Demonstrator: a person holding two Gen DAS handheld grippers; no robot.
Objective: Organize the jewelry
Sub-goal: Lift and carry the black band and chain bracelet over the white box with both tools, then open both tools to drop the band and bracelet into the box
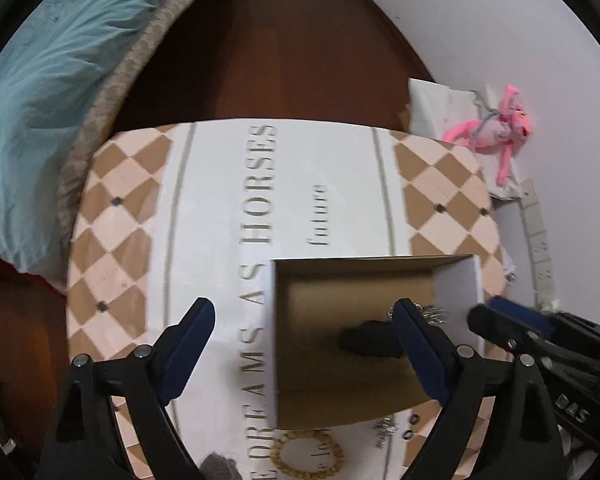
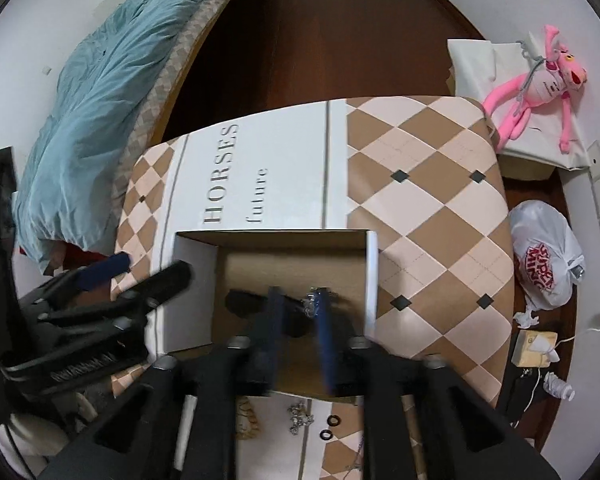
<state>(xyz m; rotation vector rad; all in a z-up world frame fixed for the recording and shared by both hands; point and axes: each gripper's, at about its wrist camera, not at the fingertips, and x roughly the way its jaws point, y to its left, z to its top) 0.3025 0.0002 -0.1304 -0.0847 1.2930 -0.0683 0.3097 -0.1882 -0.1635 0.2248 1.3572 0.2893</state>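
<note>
Both my grippers hover over the cardboard box (image 2: 292, 256). Left gripper (image 1: 306, 344) spread wide, empty. Right gripper (image 2: 300, 320) half-spread, silver jewelry (image 2: 314, 300) beside its tip. Beaded bracelet (image 1: 308, 456) lies on the tabletop.

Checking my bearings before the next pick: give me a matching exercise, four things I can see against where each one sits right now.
Things:
1. beaded bracelet
2. black object
3. pink plush toy
4. two small black rings

Places:
a. inside the cardboard box
b. on the white cloth against the wall
c. on the patterned mat, near side of the box, below the left gripper
d. on the mat near the box's front edge, beside a small silver piece

Pairs: 1-c, 2-a, 3-b, 4-d
</note>
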